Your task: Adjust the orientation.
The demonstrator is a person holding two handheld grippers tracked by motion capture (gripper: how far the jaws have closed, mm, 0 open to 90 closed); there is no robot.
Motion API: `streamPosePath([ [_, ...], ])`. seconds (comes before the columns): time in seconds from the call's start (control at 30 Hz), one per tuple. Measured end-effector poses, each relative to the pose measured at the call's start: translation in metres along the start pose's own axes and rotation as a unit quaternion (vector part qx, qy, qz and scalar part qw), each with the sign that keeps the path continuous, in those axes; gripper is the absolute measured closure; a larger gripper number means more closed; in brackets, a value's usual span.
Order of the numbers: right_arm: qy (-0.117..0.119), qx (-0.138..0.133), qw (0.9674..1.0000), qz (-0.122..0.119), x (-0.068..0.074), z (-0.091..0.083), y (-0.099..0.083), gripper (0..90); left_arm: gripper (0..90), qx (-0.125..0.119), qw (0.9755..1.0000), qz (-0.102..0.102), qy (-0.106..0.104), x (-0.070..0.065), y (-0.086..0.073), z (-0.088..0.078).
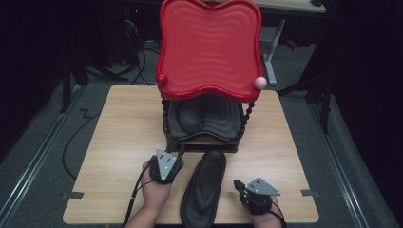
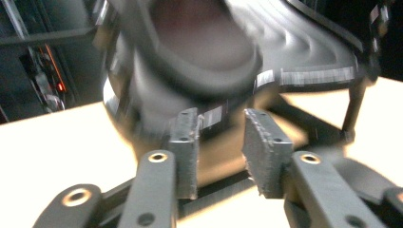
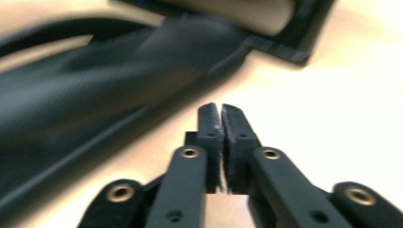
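Two black sandals (image 1: 204,187), one red-topped rack (image 1: 209,47), two tongs (image 1: 177,156)

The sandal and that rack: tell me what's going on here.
A person works two grippers at a table. One black sandal lies flat in front of a two-shelf rack; another sandal sits on its lower shelf. The left gripper is open with nothing between its pads, pointing at the rack. The right gripper is shut and empty, beside the near sandal.
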State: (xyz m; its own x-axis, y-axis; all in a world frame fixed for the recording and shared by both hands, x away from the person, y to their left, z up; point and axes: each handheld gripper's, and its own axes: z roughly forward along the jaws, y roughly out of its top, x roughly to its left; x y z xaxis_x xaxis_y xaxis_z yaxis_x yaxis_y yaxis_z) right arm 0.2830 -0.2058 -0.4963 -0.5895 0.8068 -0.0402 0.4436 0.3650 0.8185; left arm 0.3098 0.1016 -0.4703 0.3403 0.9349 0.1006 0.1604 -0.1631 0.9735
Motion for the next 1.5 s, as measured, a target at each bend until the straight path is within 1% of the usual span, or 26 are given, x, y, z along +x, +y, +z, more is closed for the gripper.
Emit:
streamPosePath([
  [0.03, 0.0, 0.0, 1.0, 0.0, 0.0, 0.0, 0.0, 89.4, 61.9, 0.0, 1.0, 0.0, 0.0, 0.0, 0.0, 0.0],
  [0.1, 0.017, 0.022, 0.9994, -0.019, 0.012, 0.003, -0.004, 89.7, 60.6, 0.016, 0.9998, 0.009, -0.001, 0.006, -0.014, -0.014],
  [0.13, 0.027, 0.027, 0.9984, -0.042, 0.023, 0.005, -0.005, 89.8, 59.9, 0.017, 0.9998, -0.001, 0.003, 0.012, -0.017, -0.023],
  [0.17, 0.031, 0.028, 0.998, -0.047, 0.026, 0.006, -0.004, 89.8, 59.2, 0.014, 0.9998, -0.014, 0.0, 0.017, -0.014, -0.026],
  [0.2, 0.031, 0.028, 0.998, -0.047, 0.026, 0.006, -0.004, 89.8, 57.1, 0.014, 0.9998, -0.014, 0.0, 0.017, -0.014, -0.026],
  [0.23, 0.032, 0.032, 0.9978, -0.048, 0.031, 0.007, -0.003, 89.8, 57.1, 0.002, 0.9997, -0.024, 0.002, 0.022, -0.01, -0.031],
  [0.3, 0.039, 0.041, 0.9971, -0.051, 0.037, 0.011, -0.003, 89.9, 55.9, -0.008, 0.9995, -0.029, 0.012, 0.028, -0.008, -0.035],
  [0.37, 0.041, 0.043, 0.9967, -0.055, 0.04, 0.014, -0.002, 89.9, 54.6, -0.005, 0.9993, -0.033, 0.015, 0.033, -0.011, -0.036],
  [0.5, 0.061, 0.041, 0.9956, -0.057, 0.048, 0.022, 0.003, 89.8, 53.8, 0.006, 0.9987, -0.041, 0.031, 0.042, -0.018, -0.039],
  [0.57, 0.075, 0.04, 0.9944, -0.063, 0.058, 0.03, 0.009, 89.7, 53.7, 0.008, 0.9984, -0.039, 0.039, 0.045, -0.02, -0.042],
  [0.6, 0.086, 0.039, 0.993, -0.071, 0.067, 0.038, 0.015, 89.1, 53.5, 0.009, 0.9983, -0.038, 0.042, 0.047, -0.021, -0.044],
  [0.67, 0.093, 0.038, 0.9921, -0.075, 0.073, 0.044, 0.019, 88.8, 53.5, 0.01, 0.9979, -0.038, 0.051, 0.05, -0.023, -0.049],
  [0.7, 0.107, 0.035, 0.99, -0.085, 0.084, 0.056, 0.027, 87.0, 53.4, 0.012, 0.9973, -0.04, 0.061, 0.054, -0.025, -0.054],
  [0.77, 0.117, 0.034, 0.9891, -0.083, 0.09, 0.063, 0.031, 86.5, 53.4, 0.013, 0.9969, -0.043, 0.065, 0.057, -0.026, -0.056],
  [0.83, 0.139, 0.025, 0.9865, -0.084, 0.103, 0.075, 0.043, 83.5, 53.4, 0.012, 0.9958, -0.052, 0.075, 0.063, -0.028, -0.06],
  [0.9, 0.144, 0.018, 0.9861, -0.08, 0.104, 0.074, 0.046, 81.9, 53.5, 0.011, 0.9955, -0.055, 0.077, 0.065, -0.029, -0.061],
  [1.0, 0.16, -0.009, 0.9844, -0.072, 0.095, 0.063, 0.049, 70.8, 53.4, 0.012, 0.9951, -0.057, 0.079, 0.068, -0.029, -0.061],
  [1.07, 0.156, -0.025, 0.9858, -0.056, 0.084, 0.055, 0.048, 59.0, 53.4, 0.012, 0.995, -0.06, 0.079, 0.069, -0.029, -0.06],
  [1.13, 0.144, -0.048, 0.9868, -0.055, 0.072, 0.054, 0.051, 43.7, 53.1, 0.014, 0.9952, -0.058, 0.078, 0.068, -0.03, -0.06],
  [1.2, 0.146, -0.048, 0.9865, -0.055, 0.07, 0.057, 0.053, 41.3, 53.0, 0.015, 0.9953, -0.057, 0.077, 0.067, -0.03, -0.061],
  [1.27, 0.149, -0.027, 0.9867, -0.057, 0.069, 0.07, 0.056, 37.4, 52.8, 0.014, 0.9953, -0.057, 0.077, 0.067, -0.03, -0.062],
  [1.33, 0.142, -0.013, 0.9874, -0.067, 0.071, 0.078, 0.053, 42.6, 52.7, 0.012, 0.9953, -0.058, 0.077, 0.068, -0.029, -0.063],
  [1.37, 0.137, -0.017, 0.9878, -0.074, 0.072, 0.078, 0.053, 46.1, 52.6, 0.012, 0.9952, -0.059, 0.077, 0.068, -0.029, -0.063],
  [1.4, 0.145, -0.015, 0.9864, -0.076, 0.071, 0.073, 0.052, 60.3, 52.5, 0.012, 0.9953, -0.059, 0.075, 0.069, -0.029, -0.063],
  [1.43, 0.145, -0.015, 0.9864, -0.076, 0.071, 0.073, 0.052, 60.3, 52.5, 0.013, 0.9954, -0.059, 0.074, 0.068, -0.03, -0.063],
  [1.5, 0.15, -0.014, 0.9849, -0.086, 0.071, 0.065, 0.049, 70.3, 52.5, 0.013, 0.9956, -0.06, 0.071, 0.068, -0.029, -0.06],
])
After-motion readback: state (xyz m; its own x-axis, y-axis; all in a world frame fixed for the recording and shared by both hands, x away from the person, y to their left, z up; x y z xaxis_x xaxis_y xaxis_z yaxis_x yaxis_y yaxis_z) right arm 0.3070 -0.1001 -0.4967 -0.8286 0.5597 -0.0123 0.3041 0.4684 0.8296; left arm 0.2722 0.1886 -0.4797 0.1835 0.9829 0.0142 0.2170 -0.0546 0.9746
